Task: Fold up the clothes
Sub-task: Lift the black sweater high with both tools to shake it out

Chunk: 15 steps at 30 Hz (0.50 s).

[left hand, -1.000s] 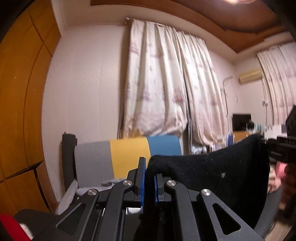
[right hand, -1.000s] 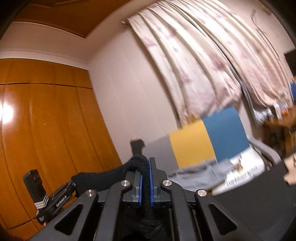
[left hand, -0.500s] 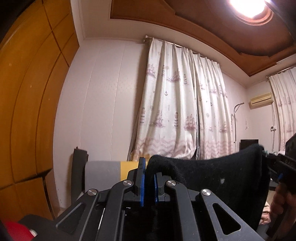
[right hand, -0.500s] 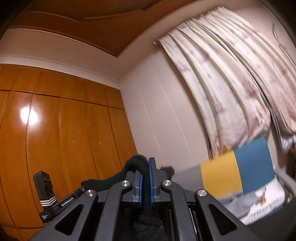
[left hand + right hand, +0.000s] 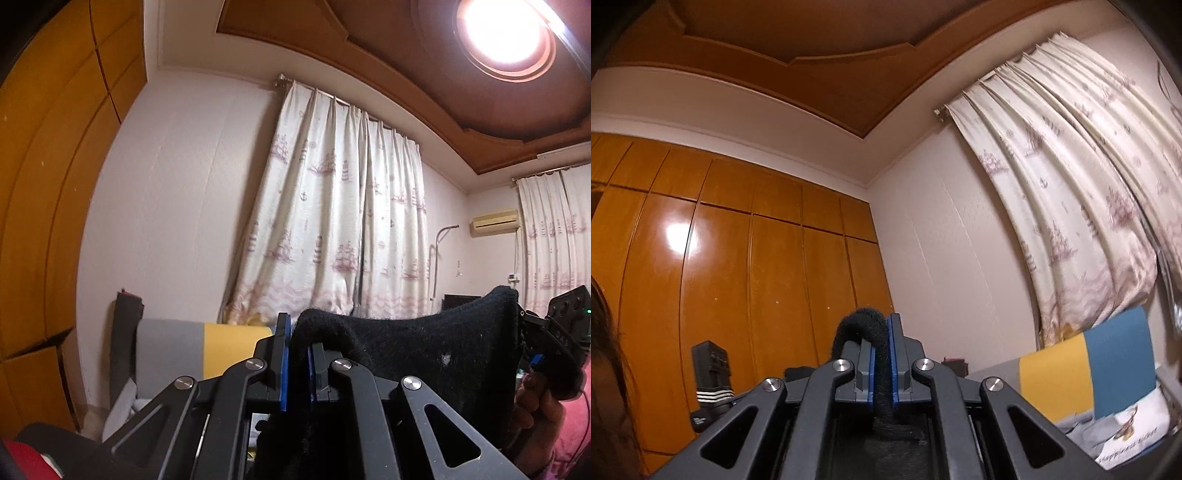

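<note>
While both grippers point out across the room at the curtains [image 5: 332, 229] and the wooden wardrobe doors [image 5: 738, 295], the black knitted garment [image 5: 424, 354] hangs in the air between them, clear of any surface that shows. The left gripper [image 5: 295, 354] has its blue pads pressed together on a bunched corner of the knit, and the fabric runs from there off to the right as one taut upper edge. That edge ends at the right gripper [image 5: 554, 343], held in a hand [image 5: 535, 406] at the right border of the left view.

In the right wrist view the right gripper [image 5: 881, 354] likewise pinches a thick roll of the same black cloth, which loops over the left pad and drops away below. The left gripper [image 5: 713, 376] shows low on the left there, against the wardrobe.

So the garment's held edge lies roughly level, left to right, with one gripper at each end and the rest of the cloth falling beneath, mostly out of sight. Neither hand is nearer the work; they share it evenly. I judge that the fold depends on keeping this edge straight while it is brought down onto a surface, which neither view shows. The couch [image 5: 1086, 369] with grey, yellow and blue panels sits far off.
</note>
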### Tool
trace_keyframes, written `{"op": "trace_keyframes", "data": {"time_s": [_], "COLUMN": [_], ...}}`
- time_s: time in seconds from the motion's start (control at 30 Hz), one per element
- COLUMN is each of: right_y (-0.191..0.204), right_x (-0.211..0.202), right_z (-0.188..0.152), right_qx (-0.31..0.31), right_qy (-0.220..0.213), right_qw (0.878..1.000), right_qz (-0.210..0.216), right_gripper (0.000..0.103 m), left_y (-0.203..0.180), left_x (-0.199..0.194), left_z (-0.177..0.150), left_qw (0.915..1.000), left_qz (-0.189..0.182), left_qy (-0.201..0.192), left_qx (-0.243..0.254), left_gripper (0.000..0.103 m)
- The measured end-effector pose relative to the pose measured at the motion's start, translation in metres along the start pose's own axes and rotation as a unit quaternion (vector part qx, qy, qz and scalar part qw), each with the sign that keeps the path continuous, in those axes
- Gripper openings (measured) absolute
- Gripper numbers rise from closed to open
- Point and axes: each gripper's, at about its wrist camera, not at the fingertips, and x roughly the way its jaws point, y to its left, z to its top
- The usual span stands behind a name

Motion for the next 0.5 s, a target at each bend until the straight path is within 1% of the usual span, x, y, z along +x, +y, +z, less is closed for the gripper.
{"op": "trace_keyframes", "data": {"time_s": [0.1, 0.17, 0.2, 0.23, 0.3, 0.33, 0.37, 0.43, 0.47, 0.5], "right_y": [-0.013, -0.030, -0.039, -0.053, -0.081, -0.099, -0.118, -0.155, -0.179, -0.201], "right_x": [0.005, 0.015, 0.021, 0.030, 0.049, 0.061, 0.073, 0.097, 0.109, 0.120], "right_z": [-0.005, -0.012, -0.016, -0.026, -0.046, -0.064, -0.082, -0.121, -0.153, -0.184], "right_qx": [0.005, 0.013, 0.017, 0.021, 0.032, 0.041, 0.051, 0.070, 0.078, 0.085], "right_qy": [0.006, 0.015, 0.020, 0.031, 0.055, 0.079, 0.102, 0.150, 0.183, 0.214], "right_qw": [1.000, 0.999, 0.999, 0.998, 0.993, 0.989, 0.984, 0.969, 0.958, 0.945], "right_qz": [-0.013, -0.026, -0.035, -0.055, -0.095, -0.117, -0.139, -0.183, -0.209, -0.234], "right_gripper": [0.004, 0.004, 0.004, 0.004, 0.004, 0.005, 0.008, 0.010, 0.021, 0.027], "left_y": [0.005, 0.009, 0.011, 0.014, 0.021, 0.026, 0.033, 0.046, 0.053, 0.060], "left_x": [0.015, 0.029, 0.039, 0.052, 0.086, 0.106, 0.128, 0.171, 0.193, 0.215], "left_z": [-0.001, -0.005, -0.009, -0.015, -0.034, -0.052, -0.076, -0.126, -0.151, -0.175], "left_qw": [0.9997, 0.9994, 0.9992, 0.9989, 0.9968, 0.9943, 0.9903, 0.9790, 0.9718, 0.9634], "left_qz": [-0.006, -0.002, 0.005, 0.017, 0.044, 0.060, 0.080, 0.119, 0.138, 0.157], "left_qy": [0.019, 0.030, 0.035, 0.041, 0.067, 0.086, 0.110, 0.158, 0.182, 0.205], "left_qx": [-0.015, -0.018, -0.016, -0.010, 0.005, 0.015, 0.026, 0.049, 0.060, 0.071], "left_gripper": [0.008, 0.008, 0.008, 0.008, 0.008, 0.008, 0.008, 0.008, 0.008, 0.009]}}
